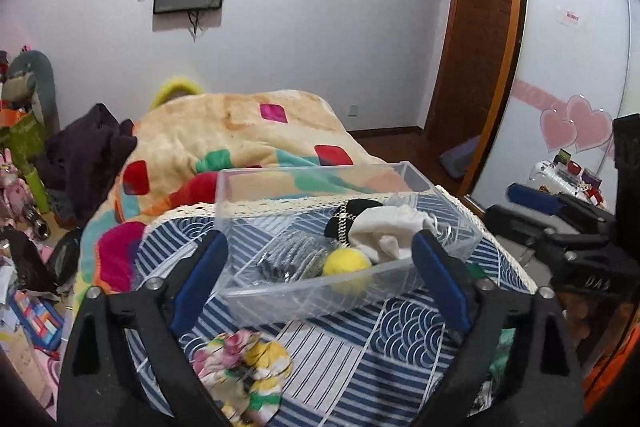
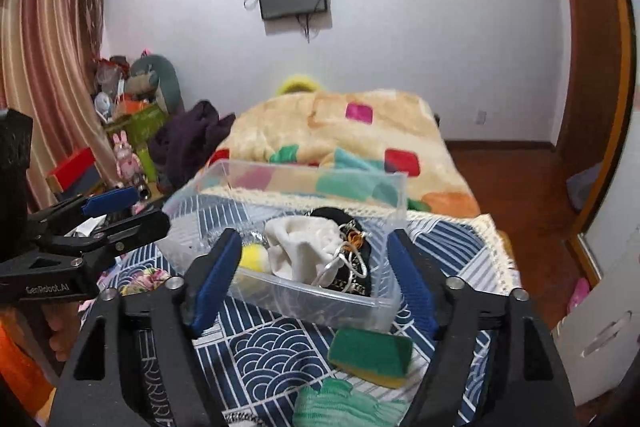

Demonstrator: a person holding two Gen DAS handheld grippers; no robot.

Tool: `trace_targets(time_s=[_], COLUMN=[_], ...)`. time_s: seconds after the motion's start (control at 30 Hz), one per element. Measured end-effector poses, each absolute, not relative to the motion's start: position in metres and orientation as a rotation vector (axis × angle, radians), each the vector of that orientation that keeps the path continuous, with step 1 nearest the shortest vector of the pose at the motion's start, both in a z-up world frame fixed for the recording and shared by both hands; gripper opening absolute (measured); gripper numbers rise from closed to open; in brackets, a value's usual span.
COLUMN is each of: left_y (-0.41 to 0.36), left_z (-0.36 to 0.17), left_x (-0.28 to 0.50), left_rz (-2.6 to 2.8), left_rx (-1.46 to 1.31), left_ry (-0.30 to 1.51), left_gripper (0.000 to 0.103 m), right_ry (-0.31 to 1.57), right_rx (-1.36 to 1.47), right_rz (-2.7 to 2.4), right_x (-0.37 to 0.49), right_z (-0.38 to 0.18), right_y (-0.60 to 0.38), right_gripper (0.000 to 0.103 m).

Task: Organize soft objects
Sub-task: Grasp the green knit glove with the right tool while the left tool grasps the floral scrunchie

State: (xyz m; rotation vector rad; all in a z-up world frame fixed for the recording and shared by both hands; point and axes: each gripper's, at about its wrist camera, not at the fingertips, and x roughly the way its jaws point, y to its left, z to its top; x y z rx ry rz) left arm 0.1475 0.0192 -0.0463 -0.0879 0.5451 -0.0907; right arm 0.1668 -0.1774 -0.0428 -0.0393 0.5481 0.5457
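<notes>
A clear plastic bin (image 1: 280, 297) (image 2: 376, 309) stands on a blue patterned cloth. It holds a yellow ball (image 1: 346, 263) (image 2: 254, 255), a white cloth pouch (image 1: 386, 227) (image 2: 300, 243), a black pouch with a chain (image 1: 346, 217) (image 2: 356, 285) and a steel scourer (image 1: 294, 255). A floral fabric piece (image 1: 240, 359) lies in front of the bin, below my open, empty left gripper (image 1: 320, 259). A green and yellow sponge (image 2: 370, 351) and a green knitted cloth (image 2: 344, 405) lie below my open, empty right gripper (image 2: 314, 267).
The cloth-covered table (image 1: 380, 331) (image 2: 264, 355) has a lace edge. Behind it is a bed with a colourful blanket (image 1: 224, 139) (image 2: 344, 131). Clutter lies on the floor at the left (image 1: 28, 267). A wardrobe stands at the right (image 1: 572, 47).
</notes>
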Motion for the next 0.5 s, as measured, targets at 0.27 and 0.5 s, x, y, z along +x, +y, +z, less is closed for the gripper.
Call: trace_targets(time_s=[0.27, 0.5], left_y=[0.027, 0.035], left_z=[-0.071, -0.105], left_x=[0.119, 0.11], left_rz=[-0.058, -0.007], left_rx=[-0.039, -0.023], left_ry=[0.619, 0.708], left_gripper=[0.099, 0.099], right_ry=[0.542, 0.646], right_rx=[-0.07, -0.072], right_rz=[0.495, 0.476], right_x=[0.147, 0.136], right_z=[-0.055, -0.089], right_y=[-0.187, -0.194], right_gripper=[0.082, 0.082])
